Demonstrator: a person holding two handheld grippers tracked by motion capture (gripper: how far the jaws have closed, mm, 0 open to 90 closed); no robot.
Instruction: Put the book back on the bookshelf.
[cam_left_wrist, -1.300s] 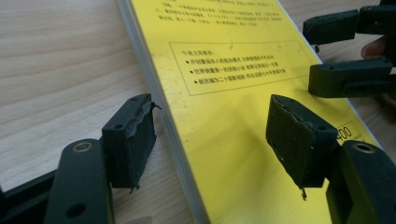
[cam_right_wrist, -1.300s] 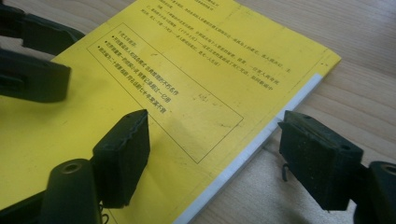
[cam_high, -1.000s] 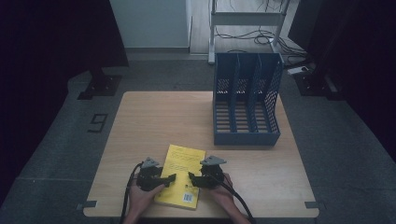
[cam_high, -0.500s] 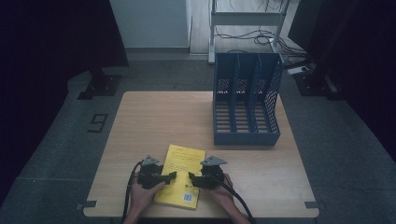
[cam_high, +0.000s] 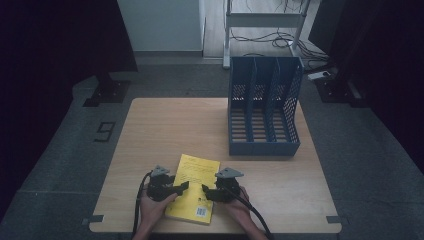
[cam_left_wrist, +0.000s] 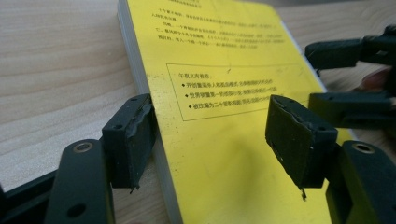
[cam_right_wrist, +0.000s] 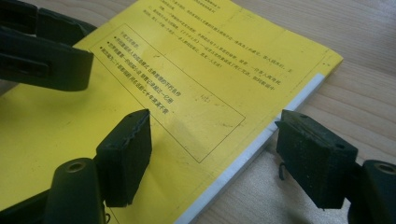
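Observation:
A yellow book (cam_high: 196, 187) lies flat near the table's front edge, its back cover up with a barcode. My left gripper (cam_high: 184, 186) is open at the book's left edge; in the left gripper view (cam_left_wrist: 210, 135) one jaw sits outside the page edge (cam_left_wrist: 140, 79), the other above the cover. My right gripper (cam_high: 205, 190) is open at the book's right edge; in the right gripper view (cam_right_wrist: 212, 149) its jaws straddle the white spine edge of the book (cam_right_wrist: 201, 93). Both grippers point at each other across the cover.
A blue three-slot file rack (cam_high: 263, 107) stands upright at the back right of the wooden table (cam_high: 170, 125). Beyond the table there are a dark floor, a white metal stand (cam_high: 265, 20) and cables.

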